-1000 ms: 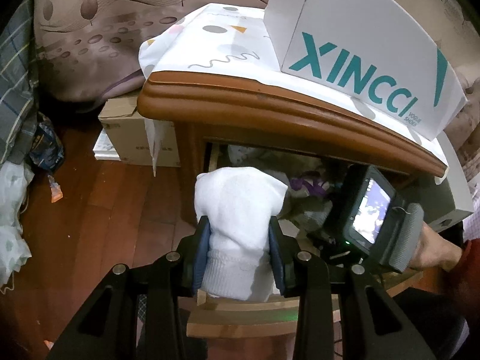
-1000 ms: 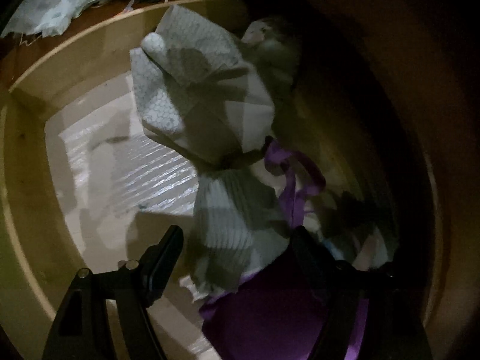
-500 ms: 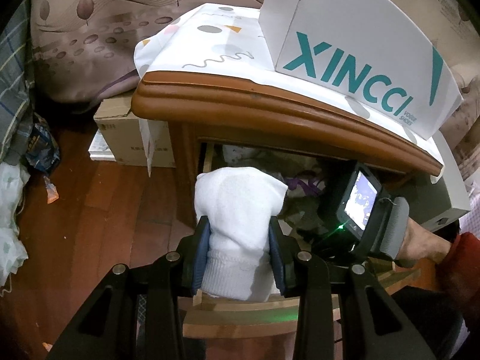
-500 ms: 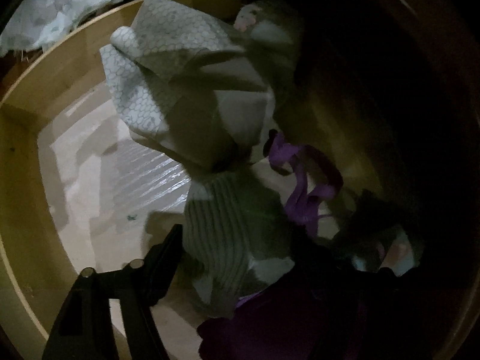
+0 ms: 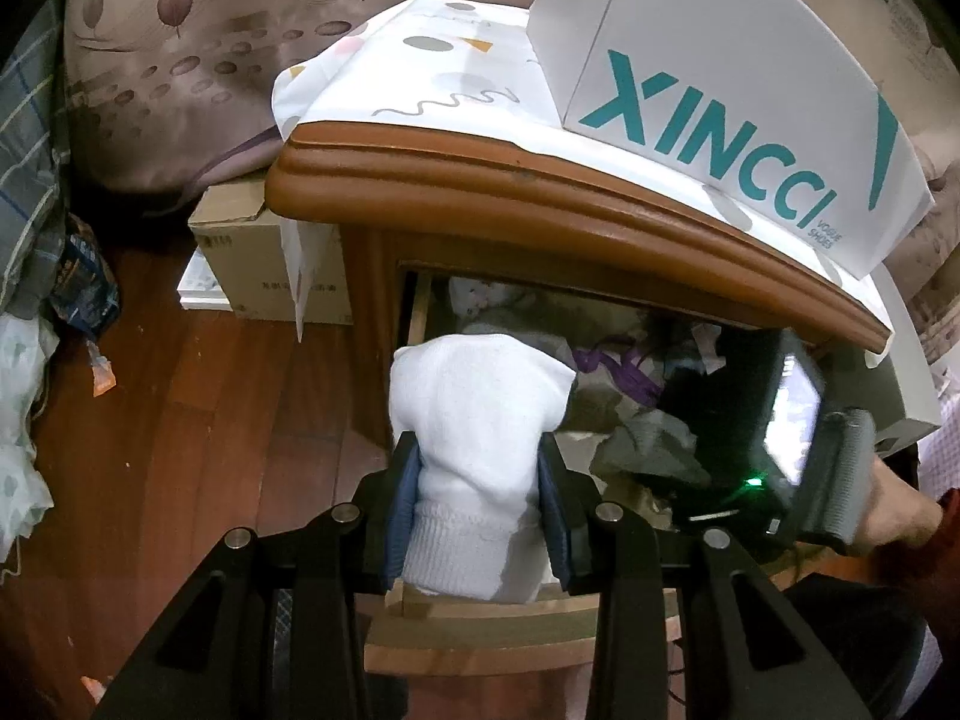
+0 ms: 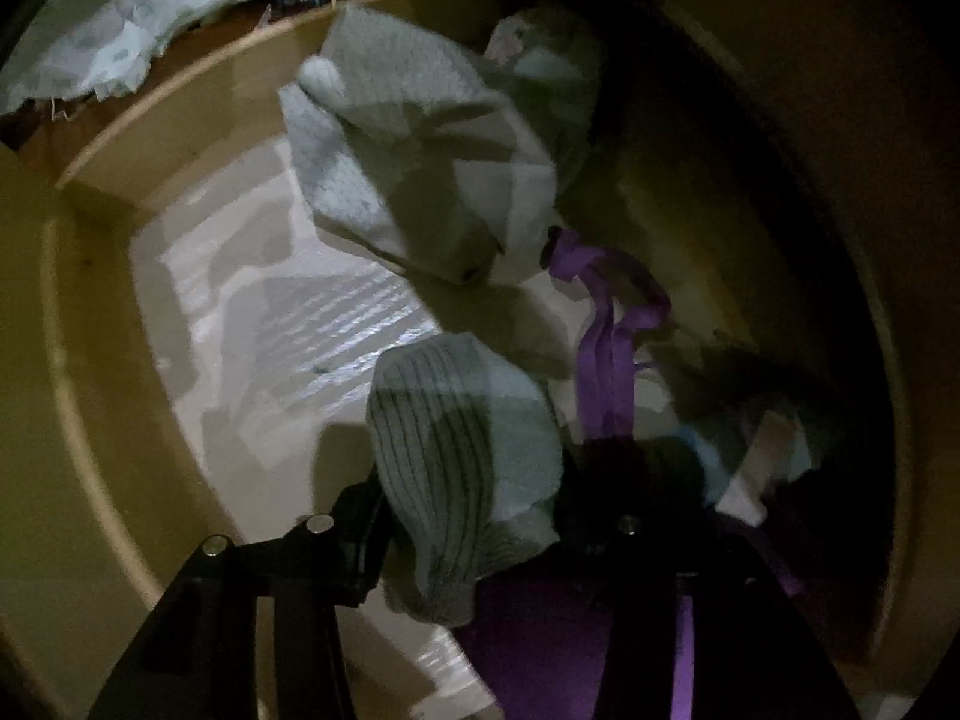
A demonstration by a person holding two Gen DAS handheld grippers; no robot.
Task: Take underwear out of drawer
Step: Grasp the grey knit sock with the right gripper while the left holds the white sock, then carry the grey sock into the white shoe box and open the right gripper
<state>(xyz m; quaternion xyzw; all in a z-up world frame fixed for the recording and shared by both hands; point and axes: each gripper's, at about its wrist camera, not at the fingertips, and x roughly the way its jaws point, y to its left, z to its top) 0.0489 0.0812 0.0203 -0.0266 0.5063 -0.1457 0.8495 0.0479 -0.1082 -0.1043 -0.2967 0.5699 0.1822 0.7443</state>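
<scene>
My left gripper (image 5: 477, 480) is shut on a rolled white garment (image 5: 477, 414) and holds it above the front of the open wooden drawer (image 5: 480, 642). My right gripper (image 6: 474, 516) reaches inside the drawer (image 6: 90, 360) and is closed around a grey ribbed garment (image 6: 456, 450). A purple garment (image 6: 606, 354) with straps lies beside and under it. A pale patterned folded garment (image 6: 420, 180) lies further in. The right gripper's body (image 5: 774, 438) shows in the left wrist view at the drawer's right.
The nightstand top (image 5: 540, 192) carries a patterned cloth (image 5: 438, 78) and a white XINCCI shoe box (image 5: 720, 84). A cardboard box (image 5: 258, 264) stands on the wood floor at left, with plastic bags (image 5: 18, 420) at the far left.
My right gripper has pushed deeper into the drawer and closed on the grey ribbed garment. My left gripper has drifted slightly, still holding the white garment.
</scene>
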